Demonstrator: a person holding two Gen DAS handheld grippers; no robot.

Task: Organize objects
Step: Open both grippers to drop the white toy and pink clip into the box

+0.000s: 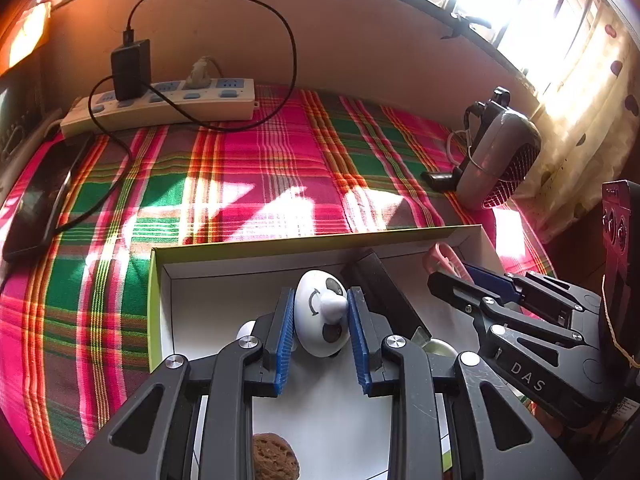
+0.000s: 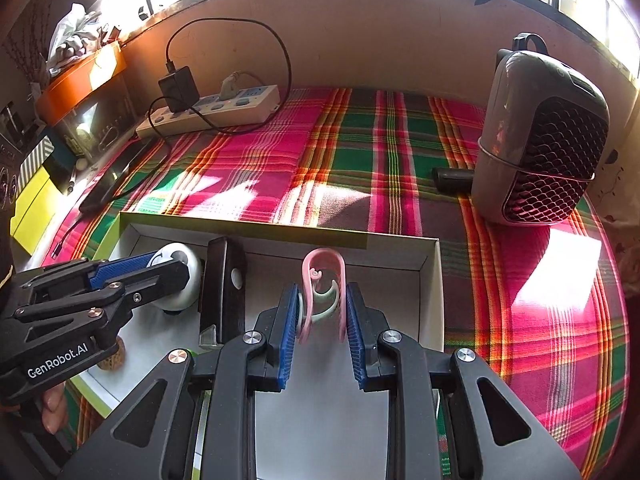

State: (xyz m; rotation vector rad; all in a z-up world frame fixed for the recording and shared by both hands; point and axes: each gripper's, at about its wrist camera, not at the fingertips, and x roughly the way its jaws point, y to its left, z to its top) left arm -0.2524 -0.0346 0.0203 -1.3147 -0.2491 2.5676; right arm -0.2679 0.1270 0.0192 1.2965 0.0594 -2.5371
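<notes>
A white open box (image 1: 160, 312) (image 2: 430, 280) lies on the plaid cloth. My left gripper (image 1: 321, 312) is shut on a white oval gadget (image 1: 316, 308) with grey spots and an arrow mark, holding it over the box's far left part; in the right wrist view this gadget (image 2: 188, 276) shows behind the left gripper (image 2: 160, 270). My right gripper (image 2: 322, 312) is shut on a pink looped clip (image 2: 320, 276) with a pale green hook inside it, over the box's right part. A black rectangular device (image 2: 224, 292) (image 1: 380, 284) lies in the box between the two.
A brown walnut-like ball (image 1: 274, 458) lies near the box's front. Behind are a white power strip (image 1: 160, 104) with a black charger, a dark phone (image 1: 40, 200) at the left, and a grey fan heater (image 2: 540, 136) at the right. A wall closes the back.
</notes>
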